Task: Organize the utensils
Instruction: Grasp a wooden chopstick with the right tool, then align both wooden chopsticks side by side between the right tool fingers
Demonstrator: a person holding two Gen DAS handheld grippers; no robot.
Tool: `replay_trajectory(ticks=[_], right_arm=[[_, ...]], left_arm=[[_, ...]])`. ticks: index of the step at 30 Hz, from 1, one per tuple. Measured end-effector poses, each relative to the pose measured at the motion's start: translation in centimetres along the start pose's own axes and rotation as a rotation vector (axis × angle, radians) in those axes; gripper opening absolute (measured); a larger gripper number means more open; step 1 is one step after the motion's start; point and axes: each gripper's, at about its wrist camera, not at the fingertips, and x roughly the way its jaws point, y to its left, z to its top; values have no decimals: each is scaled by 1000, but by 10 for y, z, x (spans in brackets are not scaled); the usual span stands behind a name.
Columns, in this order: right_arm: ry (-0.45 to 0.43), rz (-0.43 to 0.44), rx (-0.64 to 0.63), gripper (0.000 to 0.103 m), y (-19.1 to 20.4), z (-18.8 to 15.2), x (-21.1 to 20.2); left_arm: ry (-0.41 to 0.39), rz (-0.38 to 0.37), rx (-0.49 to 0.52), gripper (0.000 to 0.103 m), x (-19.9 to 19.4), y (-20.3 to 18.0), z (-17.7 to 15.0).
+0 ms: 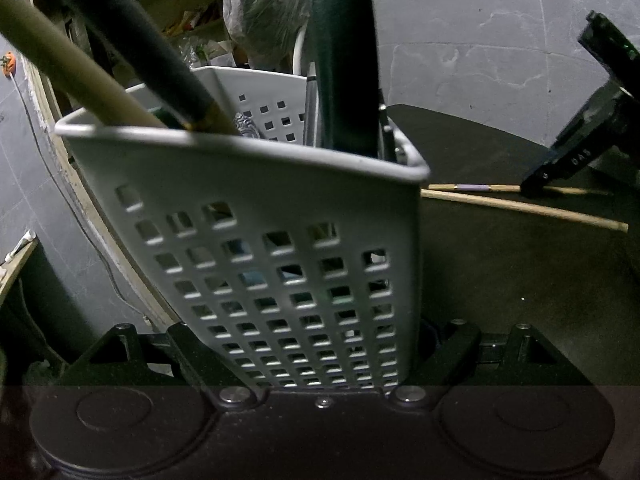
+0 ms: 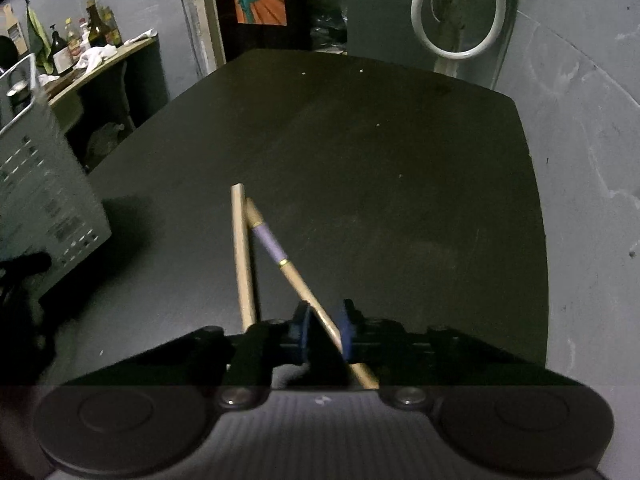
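My left gripper (image 1: 316,344) is shut on the white perforated utensil caddy (image 1: 280,240), one finger on each side of its narrow base. The caddy holds several handles: a beige one (image 1: 72,60), a dark one (image 1: 152,48) and a dark green one (image 1: 344,60). Two wooden chopsticks lie on the dark table to the caddy's right: a plain one (image 2: 243,256) and one with a purple band (image 2: 270,242). My right gripper (image 2: 324,328) has closed its blue pads on the purple-banded chopstick; the plain one passes just left of the jaws. The right gripper also shows in the left wrist view (image 1: 560,168).
The dark table (image 2: 360,140) has a rounded far edge, with grey floor beyond it. The caddy stands at the table's left in the right wrist view (image 2: 44,208). A side shelf with bottles (image 2: 80,40) is at the far left. A plastic-wrapped object (image 1: 268,12) stands behind the caddy.
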Motion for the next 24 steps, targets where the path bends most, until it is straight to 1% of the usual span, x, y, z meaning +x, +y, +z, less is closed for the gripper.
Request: replay_trajectory(ticks=[6, 10, 12, 15, 24], right_arm=[[3, 24, 40, 7, 14, -16, -12], [0, 42, 67, 7, 23, -20, -14], [-3, 51, 58, 7, 28, -22, -15], [-1, 52, 28, 7, 34, -22, -16], [-5, 84, 29, 7, 39, -15, -10]], left_arm=[[-4, -1, 3, 85, -2, 1, -2], [-6, -3, 7, 85, -3, 1, -3], [-7, -5, 10, 85, -5, 1, -4], [-9, -6, 13, 85, -8, 2, -4], [-11, -9, 17, 85, -12, 3, -6]])
